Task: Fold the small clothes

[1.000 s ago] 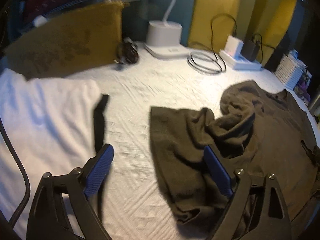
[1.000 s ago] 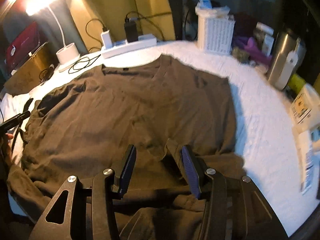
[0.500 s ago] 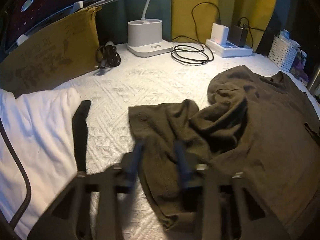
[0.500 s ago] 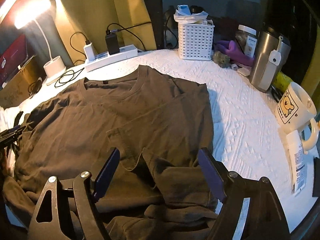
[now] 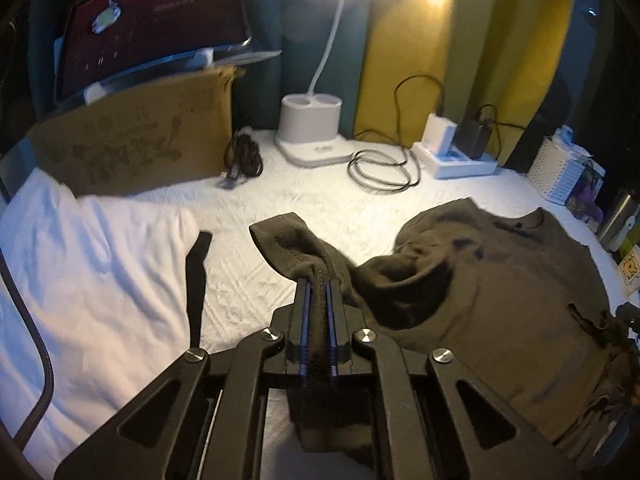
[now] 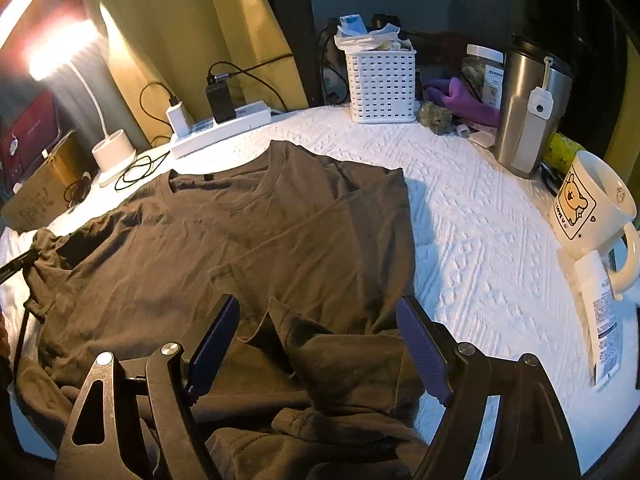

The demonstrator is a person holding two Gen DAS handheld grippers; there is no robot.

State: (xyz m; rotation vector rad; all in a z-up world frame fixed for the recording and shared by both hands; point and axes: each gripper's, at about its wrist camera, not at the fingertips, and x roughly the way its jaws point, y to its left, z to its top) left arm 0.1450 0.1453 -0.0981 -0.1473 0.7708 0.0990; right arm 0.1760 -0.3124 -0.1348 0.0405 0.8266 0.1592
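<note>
One brown T-shirt (image 6: 280,240), one white basket (image 6: 382,84), one mug (image 6: 592,204), one steel tumbler (image 6: 528,108), two plugged-in chargers (one white (image 6: 178,116), one black (image 6: 220,100)).

Sat along back edge of white textured cover (image 6: 472,216): lamp base (image 5: 310,130), coiled black cable (image 5: 382,170), power strip (image 6: 222,128) with chargers plugged in. Leaned at far left: cardboard box (image 5: 132,136), red laptop (image 5: 152,24) above. Stood at right: white basket (image 6: 382,82), steel tumbler (image 6: 528,108), bear mug (image 6: 592,204).

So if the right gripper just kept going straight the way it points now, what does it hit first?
Probably the brown T-shirt: the open right gripper hangs over its bunched lower part, with the chest and collar ahead. Height above the cloth is hard to judge.
</note>
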